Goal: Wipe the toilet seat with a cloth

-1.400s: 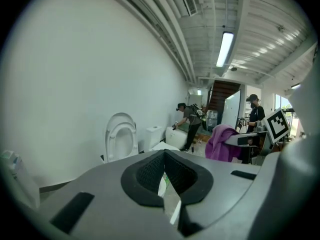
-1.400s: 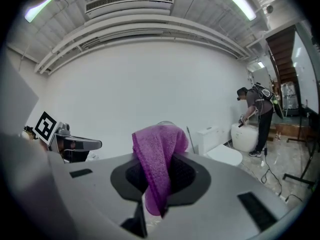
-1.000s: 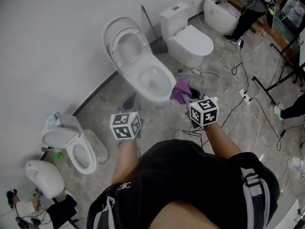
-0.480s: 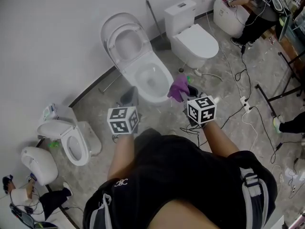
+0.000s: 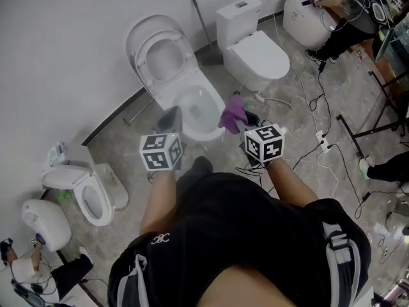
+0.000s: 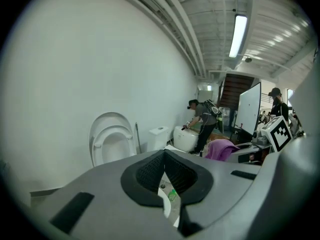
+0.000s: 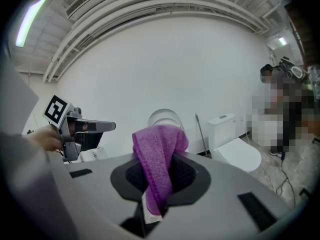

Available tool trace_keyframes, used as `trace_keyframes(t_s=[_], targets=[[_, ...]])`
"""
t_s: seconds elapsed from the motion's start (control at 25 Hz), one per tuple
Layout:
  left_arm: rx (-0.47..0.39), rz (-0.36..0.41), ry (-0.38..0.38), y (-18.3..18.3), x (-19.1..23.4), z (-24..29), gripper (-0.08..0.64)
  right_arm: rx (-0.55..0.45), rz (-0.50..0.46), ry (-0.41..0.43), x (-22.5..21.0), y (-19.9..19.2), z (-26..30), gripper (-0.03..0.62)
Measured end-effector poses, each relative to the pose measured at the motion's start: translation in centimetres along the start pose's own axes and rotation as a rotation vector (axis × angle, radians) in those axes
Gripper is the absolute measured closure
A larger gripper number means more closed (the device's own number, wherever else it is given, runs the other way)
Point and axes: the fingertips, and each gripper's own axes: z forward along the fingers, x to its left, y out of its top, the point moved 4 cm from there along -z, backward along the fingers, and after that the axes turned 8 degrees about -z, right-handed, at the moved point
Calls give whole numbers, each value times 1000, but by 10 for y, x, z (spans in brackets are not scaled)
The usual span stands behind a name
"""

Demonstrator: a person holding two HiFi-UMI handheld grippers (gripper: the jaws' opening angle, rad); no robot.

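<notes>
A white toilet [image 5: 192,104] stands against the wall with its lid and seat [image 5: 156,50] both raised. In the left gripper view they show upright as the lid and seat [image 6: 112,140]. My left gripper [image 5: 171,119] is shut and empty, its tip in front of the bowl's left rim; its jaws meet at the left gripper [image 6: 167,180]. My right gripper [image 5: 241,123] is shut on a purple cloth [image 5: 231,112], just right of the bowl. The cloth [image 7: 156,156] hangs over the right gripper [image 7: 152,196].
A second toilet [image 5: 255,50] with its lid down stands to the right. A long-handled tool [image 5: 203,27] leans on the wall between them. Cables and a power strip [image 5: 323,139] lie on the floor at right. Smaller toilets [image 5: 89,194] sit at left. A person [image 5: 354,11] works at far right.
Both grippers have come closer to the open toilet; the cloth now sits beside the bowl's right rim. Both pairs of jaws stay as they were.
</notes>
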Motion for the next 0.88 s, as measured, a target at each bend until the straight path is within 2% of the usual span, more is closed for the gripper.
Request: trace_keyframes(t_s=[0.28, 0.6, 0.88], targets=[[-11, -12, -35, 29, 35, 45, 565, 33, -31, -10, -17, 24, 51, 537], [-29, -32, -39, 71, 110, 89, 565, 56, -47, -14, -23, 62, 138, 537], [-28, -101, -18, 88, 187, 126, 565, 90, -81, -20, -21, 94, 223, 537]])
